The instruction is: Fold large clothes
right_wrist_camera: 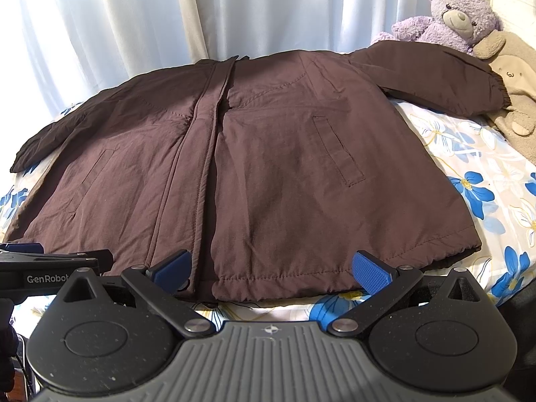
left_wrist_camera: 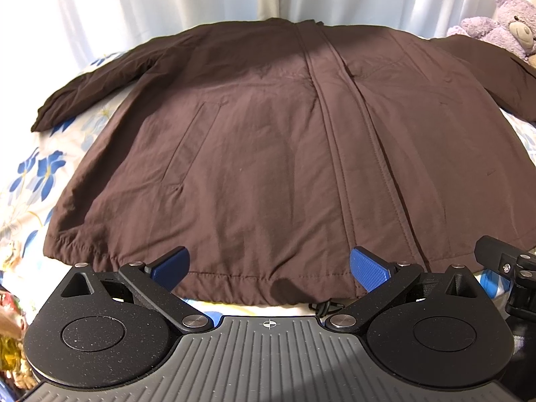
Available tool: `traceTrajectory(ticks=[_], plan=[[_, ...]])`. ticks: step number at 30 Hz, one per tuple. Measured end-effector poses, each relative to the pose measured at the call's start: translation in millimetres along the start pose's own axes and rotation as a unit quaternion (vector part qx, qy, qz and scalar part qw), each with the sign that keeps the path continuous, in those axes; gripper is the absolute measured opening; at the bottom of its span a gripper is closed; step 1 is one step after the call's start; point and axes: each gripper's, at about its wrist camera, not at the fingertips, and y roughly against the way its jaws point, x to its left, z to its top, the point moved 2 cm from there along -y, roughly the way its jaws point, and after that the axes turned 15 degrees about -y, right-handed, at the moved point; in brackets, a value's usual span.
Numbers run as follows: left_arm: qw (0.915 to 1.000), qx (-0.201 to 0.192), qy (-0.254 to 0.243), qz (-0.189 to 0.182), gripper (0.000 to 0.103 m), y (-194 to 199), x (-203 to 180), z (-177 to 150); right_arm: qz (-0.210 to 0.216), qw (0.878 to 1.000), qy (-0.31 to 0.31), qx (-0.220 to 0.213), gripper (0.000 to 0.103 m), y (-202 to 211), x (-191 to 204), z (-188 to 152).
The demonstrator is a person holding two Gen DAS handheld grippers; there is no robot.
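Observation:
A dark brown jacket (left_wrist_camera: 268,127) lies flat and front up on the bed, hem toward me, both sleeves spread out to the sides. Its closed front placket (left_wrist_camera: 348,127) runs from collar to hem. My left gripper (left_wrist_camera: 269,266) hovers open just above the hem, left of the placket, with nothing between its blue pads. In the right wrist view the same jacket (right_wrist_camera: 284,154) fills the middle. My right gripper (right_wrist_camera: 273,269) is open over the hem on the jacket's right half, holding nothing. The right sleeve's cuff (right_wrist_camera: 492,97) reaches the plush toys.
The bed carries a white sheet with blue flowers (right_wrist_camera: 475,187). A purple teddy bear (right_wrist_camera: 449,16) and a beige plush toy (right_wrist_camera: 512,77) sit at the far right. White curtains (right_wrist_camera: 201,10) hang behind the bed. Part of the other gripper (right_wrist_camera: 53,264) shows at the left edge.

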Motion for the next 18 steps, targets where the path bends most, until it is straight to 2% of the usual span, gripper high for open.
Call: traceTrajectory(ticks=[18], plan=[[1.0,0.007,0.0,-0.003,0.103,-3.1,0.2,-0.8,0.001,1.0,-0.001,0.001,0.102,-0.3,1.4,-0.9]])
